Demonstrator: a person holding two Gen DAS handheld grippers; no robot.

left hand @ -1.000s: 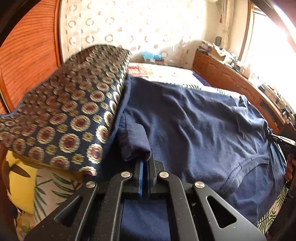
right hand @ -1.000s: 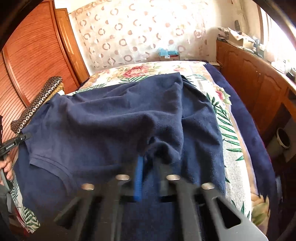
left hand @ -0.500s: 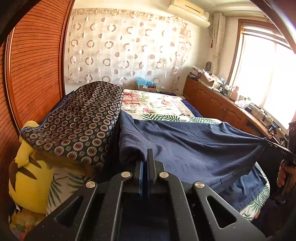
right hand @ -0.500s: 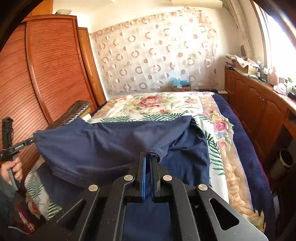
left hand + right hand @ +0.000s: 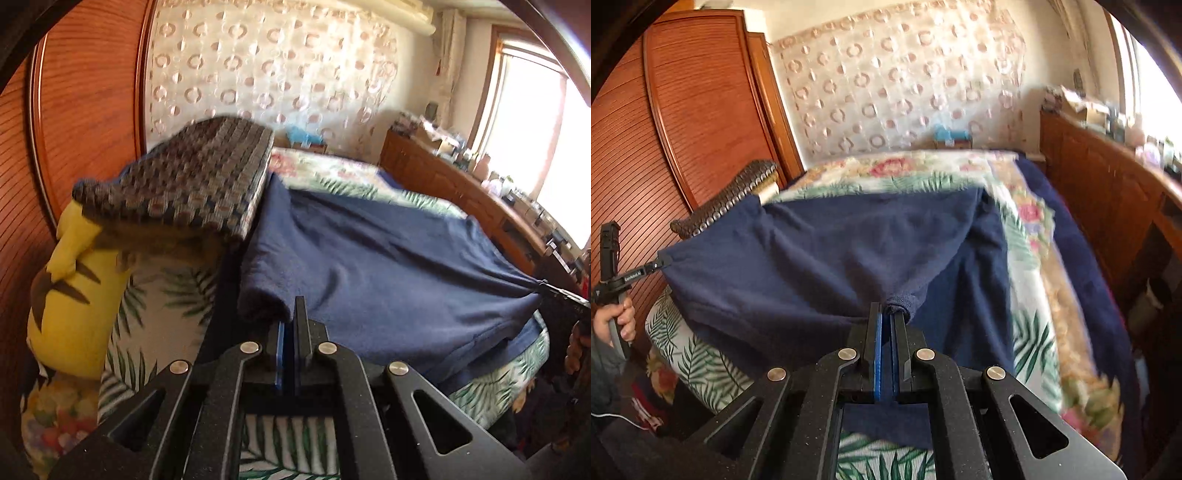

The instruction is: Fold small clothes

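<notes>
navy fleece shirt (image 5: 827, 258) hangs taut, both grippers' fingers (image 5: 300, 317) (image 5: 899, 321) clamped on its bunched corners.

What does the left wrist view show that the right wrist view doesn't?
Left wrist only: the yellow plush toy under the patterned cushion, and the bright window.

Right wrist only: the person's left hand on its handle, and the bed's far right edge with the navy blanket.

Both: the navy shirt stretched above the floral bedspread, pinched at one end by the left gripper and at the other by the right gripper, plus the wooden wardrobe.
</notes>
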